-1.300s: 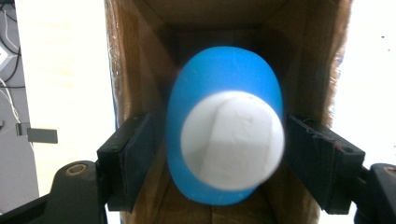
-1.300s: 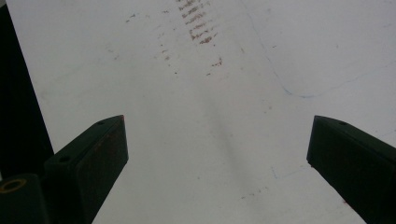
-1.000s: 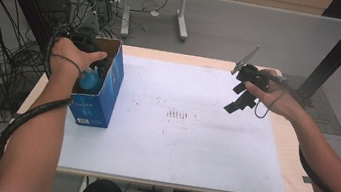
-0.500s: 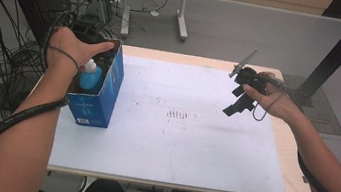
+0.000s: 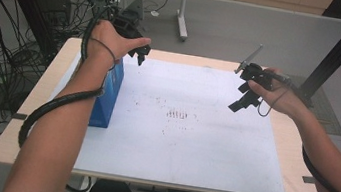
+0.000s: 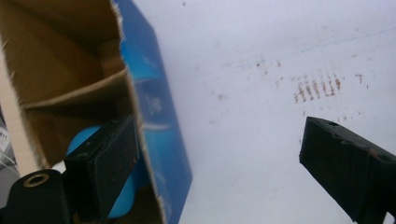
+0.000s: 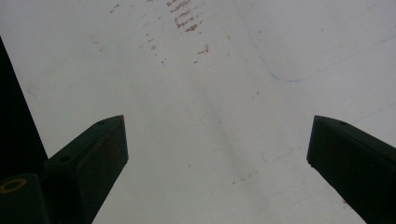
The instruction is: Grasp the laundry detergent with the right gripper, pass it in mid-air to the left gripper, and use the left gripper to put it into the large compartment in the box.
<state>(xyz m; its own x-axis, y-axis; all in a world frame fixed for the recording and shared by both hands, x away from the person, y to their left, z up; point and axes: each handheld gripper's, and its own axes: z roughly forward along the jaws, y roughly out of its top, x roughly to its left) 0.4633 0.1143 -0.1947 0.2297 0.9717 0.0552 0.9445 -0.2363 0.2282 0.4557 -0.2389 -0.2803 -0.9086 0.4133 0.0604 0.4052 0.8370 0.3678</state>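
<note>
A blue cardboard box stands open at the left of the table. In the left gripper view its blue wall shows, with a blue rounded object lying inside it. My left gripper hovers above the box's far right corner. Its jaws have just been opening, and the left gripper is open with nothing between its jaws. My right gripper hangs over the right part of the white sheet. In its own view the right gripper stands open and empty.
A white sheet with small reddish marks covers most of the wooden table. Cables, black stands and a desk leg lie on the floor beyond the table's far and left edges.
My left hand has lifted out of the box and moved right, past its far corner, with the jaws opened. The blue object stayed in the box. The right hand has kept still.
</note>
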